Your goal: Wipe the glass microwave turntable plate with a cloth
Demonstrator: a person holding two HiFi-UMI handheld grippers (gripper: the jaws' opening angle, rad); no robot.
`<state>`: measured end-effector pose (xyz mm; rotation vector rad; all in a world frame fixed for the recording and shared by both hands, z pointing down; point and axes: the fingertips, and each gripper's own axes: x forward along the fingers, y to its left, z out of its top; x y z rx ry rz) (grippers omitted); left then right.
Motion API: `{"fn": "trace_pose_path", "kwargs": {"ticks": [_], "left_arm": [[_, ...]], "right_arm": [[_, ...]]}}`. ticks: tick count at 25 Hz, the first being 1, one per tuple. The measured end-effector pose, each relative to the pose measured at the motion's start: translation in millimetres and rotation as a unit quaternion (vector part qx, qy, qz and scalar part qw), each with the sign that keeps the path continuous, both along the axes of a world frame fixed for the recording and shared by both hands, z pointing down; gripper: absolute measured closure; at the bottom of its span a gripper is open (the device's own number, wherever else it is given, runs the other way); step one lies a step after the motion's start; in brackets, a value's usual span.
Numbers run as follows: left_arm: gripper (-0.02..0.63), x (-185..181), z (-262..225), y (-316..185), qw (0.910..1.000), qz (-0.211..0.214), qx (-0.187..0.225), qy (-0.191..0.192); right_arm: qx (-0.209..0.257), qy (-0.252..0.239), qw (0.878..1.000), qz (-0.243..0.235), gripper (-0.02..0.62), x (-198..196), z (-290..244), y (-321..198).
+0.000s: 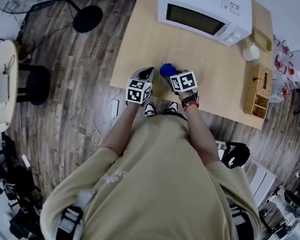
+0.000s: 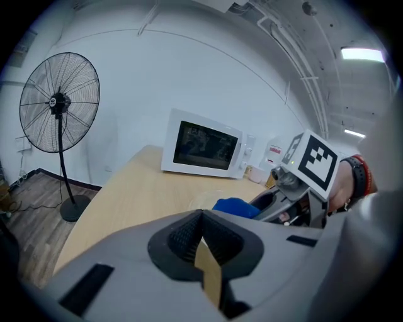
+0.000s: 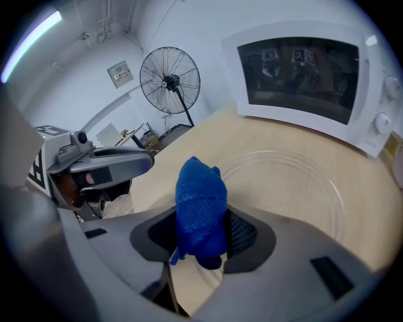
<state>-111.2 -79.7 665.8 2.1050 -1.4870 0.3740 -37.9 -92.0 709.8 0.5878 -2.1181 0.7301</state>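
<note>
Right hand-held gripper [image 3: 201,236] is clamped on a bunched blue knitted cloth [image 3: 200,195] at the near edge of the clear round glass turntable plate [image 3: 302,182] — contact apparently not made. The plate lies flat on the pale wooden worktop [image 1: 142,41], before the white microwave [image 1: 201,13]. Left hand-held gripper [image 2: 200,236] — jaws together, empty.

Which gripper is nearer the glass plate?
Right. The right gripper holds the cloth by the near rim of the plate; the left gripper, shut and empty, sits farther left.
</note>
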Motion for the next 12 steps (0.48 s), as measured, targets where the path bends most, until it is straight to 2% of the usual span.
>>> {"fn": "trace_pose_path", "kwargs": {"ticks": [5,9,12], "left_arm": [[0.588,-15.6,-0.3,5.2,0.9999,-0.014,-0.001,-0.001],[0.588,-21.4,3.8,11.8,0.9998,-0.020,-0.008,-0.002],[0.588,-24.1,5.8,15.7,0.9997,-0.022,-0.013,-0.003]], "right_arm": [[-0.005,0.005,0.999,-0.038,0.413,-23.0,5.5,11.3],[-0.002,0.055,0.997,-0.060,0.411,-20.7,24.9,19.0],[0.002,0.065,0.996,-0.062,0.411,-20.7,28.5,19.2]]}}
